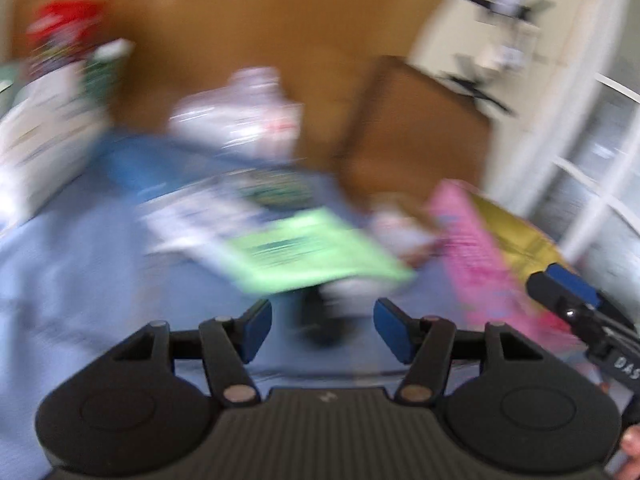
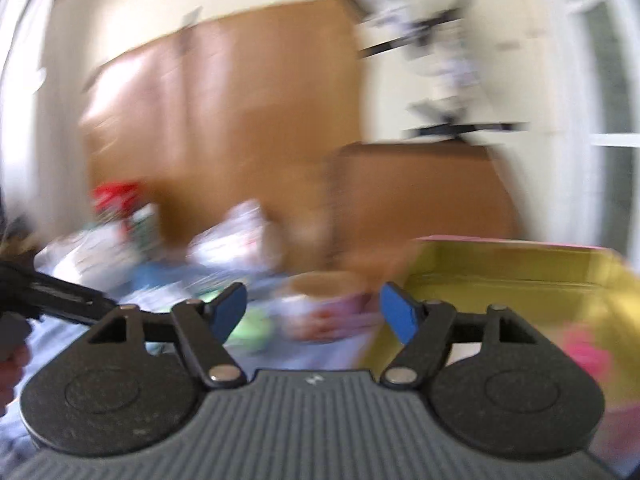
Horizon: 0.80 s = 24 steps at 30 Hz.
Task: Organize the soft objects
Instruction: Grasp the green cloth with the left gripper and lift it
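Both views are smeared by motion. My left gripper [image 1: 324, 326] hangs over a blue bedsheet [image 1: 80, 264] with its blue pads apart and nothing pressed between them. Just beyond it lie a light green packet [image 1: 316, 252], a white patterned packet [image 1: 192, 216] and a blurred white-and-dark item [image 1: 340, 300]. A pink box with a gold inside [image 1: 480, 240] stands to the right. My right gripper [image 2: 312, 312] is open beside that box [image 2: 520, 276], which holds something pink [image 2: 584, 348]. A pale rounded soft item [image 2: 324, 312] lies beyond the right gripper's fingers.
White bags [image 1: 240, 116] and a red-topped pile [image 1: 64, 20] sit at the back of the bed against brown wooden panels [image 1: 280, 20]. A brown cabinet [image 2: 420, 200] stands behind the box. A finger [image 1: 572, 284] of the right gripper shows at the right edge.
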{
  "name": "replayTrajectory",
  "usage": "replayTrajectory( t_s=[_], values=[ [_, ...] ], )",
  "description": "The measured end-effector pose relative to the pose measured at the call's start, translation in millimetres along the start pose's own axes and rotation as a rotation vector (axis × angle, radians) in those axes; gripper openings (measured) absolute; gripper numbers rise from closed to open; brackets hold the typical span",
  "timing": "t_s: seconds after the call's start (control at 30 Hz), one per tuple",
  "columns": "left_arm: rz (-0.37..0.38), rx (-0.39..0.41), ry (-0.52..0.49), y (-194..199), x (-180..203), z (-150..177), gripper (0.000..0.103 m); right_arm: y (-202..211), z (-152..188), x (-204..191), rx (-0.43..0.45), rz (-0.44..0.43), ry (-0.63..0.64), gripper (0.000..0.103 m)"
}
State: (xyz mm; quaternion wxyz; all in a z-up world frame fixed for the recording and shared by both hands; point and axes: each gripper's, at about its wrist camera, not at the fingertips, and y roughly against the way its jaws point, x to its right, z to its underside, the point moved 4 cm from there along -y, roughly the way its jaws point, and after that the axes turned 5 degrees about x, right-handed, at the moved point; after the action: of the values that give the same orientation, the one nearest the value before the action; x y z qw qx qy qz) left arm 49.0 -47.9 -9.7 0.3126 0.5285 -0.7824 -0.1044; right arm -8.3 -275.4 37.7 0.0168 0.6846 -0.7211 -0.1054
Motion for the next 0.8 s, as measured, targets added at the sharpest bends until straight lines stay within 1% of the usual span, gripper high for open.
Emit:
replayTrajectory(
  t_s=[0.07, 0.1, 0.2, 0.27, 0.3, 0.33, 0.37, 0.4, 0.43, 0.47, 0.53, 0.6, 0.63, 0.67, 0.77, 0.8],
  values=[
    [-0.047, -0.006, 0.064, 8.5, -30.5, 6.3, 0.057, -28.7, 1.9, -24.4, -0.056, -0.076, 0.029, 0.071],
    [-0.057, -0.006, 0.083, 12.6, -39.9, 7.8, 0.057, -42.9, 4.0, -33.1, -0.080, -0.096, 0.036, 0.071],
    [-0.091, 0.001, 0.102, 23.4, -59.4, 12.2, 0.057, -92.1, 8.3, -47.0, -0.166, -0.113, 0.034, 0.071],
    [-0.087, 0.006, 0.108, 31.7, -70.1, 12.7, 0.057, -114.1, 15.9, -53.7, -0.227, -0.101, 0.033, 0.068],
    [-0.080, 0.006, 0.114, 33.7, -71.8, 12.6, 0.057, -124.1, 19.2, -55.7, -0.262, -0.104, 0.026, 0.053],
    [-0.071, 0.007, 0.121, 35.9, -73.5, 12.8, 0.057, -130.4, 27.6, -56.3, -0.310, -0.119, 0.006, 0.032],
    [-0.058, 0.006, 0.130, 37.9, -74.9, 12.9, 0.057, -132.8, 29.1, -56.6, -0.323, -0.133, -0.024, 0.028],
    [-0.043, 0.005, 0.137, 39.3, -74.5, 13.3, 0.057, -126.9, 26.7, -57.2, -0.315, -0.140, -0.042, 0.005],
    [-0.023, 0.004, 0.146, 40.7, -73.7, 13.0, 0.057, -119.2, 22.7, -61.1, -0.300, -0.155, -0.051, 0.006],
    [0.002, 0.002, 0.158, 41.5, -72.5, 12.4, 0.057, -105.8, 17.6, -66.0, -0.268, -0.173, -0.053, 0.006],
    [0.053, -0.009, 0.176, 39.8, -64.9, 11.7, 0.057, -71.0, 11.5, -79.3, -0.212, -0.223, -0.034, 0.006],
    [0.121, -0.022, 0.179, 39.9, -56.1, 13.0, 0.057, -38.0, 10.0, -89.5, -0.187, -0.302, -0.042, 0.006],
    [0.150, -0.032, 0.175, 39.6, -51.4, 14.0, 0.057, -22.7, 14.5, -96.2, -0.197, -0.348, -0.035, 0.006],
    [0.173, -0.043, 0.172, 39.2, -47.1, 15.7, 0.057, -10.9, 22.5, -103.0, -0.214, -0.368, -0.012, 0.006],
    [0.235, -0.087, 0.170, 33.7, -35.4, 21.8, 0.056, 12.9, 53.7, -122.3, -0.266, -0.384, 0.090, 0.007],
    [0.237, -0.101, 0.169, 31.3, -32.1, 24.5, 0.056, 17.4, 65.2, -127.2, -0.286, -0.383, 0.115, 0.008]
  ],
)
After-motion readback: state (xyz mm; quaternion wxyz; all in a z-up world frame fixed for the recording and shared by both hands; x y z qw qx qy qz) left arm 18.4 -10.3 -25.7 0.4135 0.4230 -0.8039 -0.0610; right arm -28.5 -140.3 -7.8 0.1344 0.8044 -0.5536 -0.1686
